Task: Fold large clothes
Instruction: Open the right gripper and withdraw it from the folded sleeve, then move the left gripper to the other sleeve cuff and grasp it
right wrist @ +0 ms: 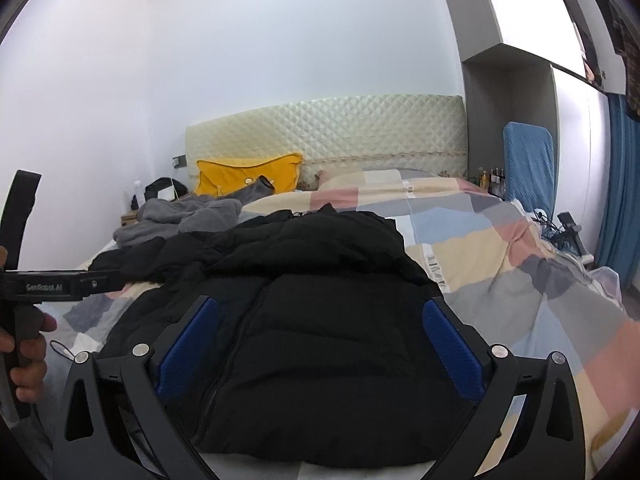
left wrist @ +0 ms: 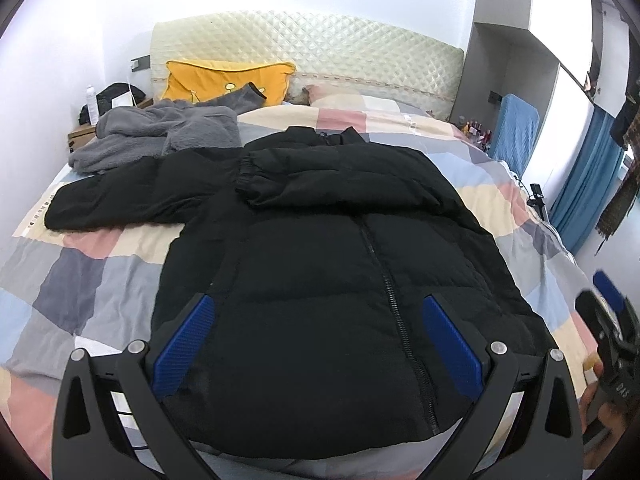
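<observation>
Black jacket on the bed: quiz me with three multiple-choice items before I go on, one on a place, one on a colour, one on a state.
1. Where does the grey fleece lie relative to the jacket?
A. Beyond its spread sleeve, toward the pillow
B. On top of its zipper
C. On the floor

2. What colour is the pillow at the headboard?
A. Blue
B. Yellow
C. Red

3. How are the jacket's sleeves?
A. Both spread out
B. Both folded in
C. One folded across the chest, one spread out

Answers:
1. A, the fleece sits between the outstretched sleeve and the pillow.
2. B, it is plainly yellow in both views.
3. C, a cuffed sleeve lies over the front while the other stretches sideways on the bed.
</observation>
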`<action>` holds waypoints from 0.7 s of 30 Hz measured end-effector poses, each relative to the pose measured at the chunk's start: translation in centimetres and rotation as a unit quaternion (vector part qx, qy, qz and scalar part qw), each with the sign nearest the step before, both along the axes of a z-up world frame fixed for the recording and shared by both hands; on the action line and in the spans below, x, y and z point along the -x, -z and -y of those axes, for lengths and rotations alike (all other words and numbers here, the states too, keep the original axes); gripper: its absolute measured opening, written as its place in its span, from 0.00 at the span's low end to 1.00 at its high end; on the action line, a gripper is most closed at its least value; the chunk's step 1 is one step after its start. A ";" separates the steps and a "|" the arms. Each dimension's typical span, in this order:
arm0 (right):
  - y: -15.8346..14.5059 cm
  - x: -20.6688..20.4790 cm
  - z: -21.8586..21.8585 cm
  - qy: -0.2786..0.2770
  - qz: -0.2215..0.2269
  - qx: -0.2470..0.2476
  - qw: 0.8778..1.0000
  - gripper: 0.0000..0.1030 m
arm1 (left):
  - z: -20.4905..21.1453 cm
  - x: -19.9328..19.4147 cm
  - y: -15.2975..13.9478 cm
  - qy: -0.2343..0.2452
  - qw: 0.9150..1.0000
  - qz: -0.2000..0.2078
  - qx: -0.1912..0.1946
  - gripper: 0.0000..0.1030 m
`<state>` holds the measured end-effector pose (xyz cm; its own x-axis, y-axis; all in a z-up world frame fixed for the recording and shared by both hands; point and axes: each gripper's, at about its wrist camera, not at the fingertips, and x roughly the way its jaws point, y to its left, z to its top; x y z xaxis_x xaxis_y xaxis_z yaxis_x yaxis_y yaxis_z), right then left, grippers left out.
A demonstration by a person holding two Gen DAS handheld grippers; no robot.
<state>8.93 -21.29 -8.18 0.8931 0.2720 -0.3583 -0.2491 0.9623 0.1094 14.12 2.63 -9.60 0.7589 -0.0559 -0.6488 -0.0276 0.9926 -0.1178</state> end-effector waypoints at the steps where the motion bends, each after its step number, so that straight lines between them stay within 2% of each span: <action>1: -0.1 0.2 0.0 0.002 0.004 0.000 1.000 1.00 | -0.3 0.2 -0.1 -0.002 1.000 0.001 0.002 1.00; 6: -0.2 0.3 -0.7 -0.007 0.008 0.012 1.000 1.00 | -1.8 0.4 -0.4 -0.003 1.000 0.004 0.013 1.00; 11: -0.1 0.3 -0.6 -0.009 0.011 0.016 1.000 1.00 | -5.6 -0.7 -1.5 -0.012 0.999 -0.012 0.044 1.00; 14: 0.0 0.3 -0.4 -0.007 0.012 0.011 1.000 1.00 | -8.0 -1.7 -2.7 -0.038 0.999 -0.017 0.023 1.00; 18: 0.1 0.3 0.0 -0.001 0.010 0.002 1.000 1.00 | -11.6 -3.0 -4.4 -0.062 0.998 -0.011 0.029 1.00; 21: 0.1 0.4 0.0 0.001 0.014 0.002 1.000 1.00 | -13.7 -3.9 -5.6 -0.071 0.997 -0.002 0.018 1.00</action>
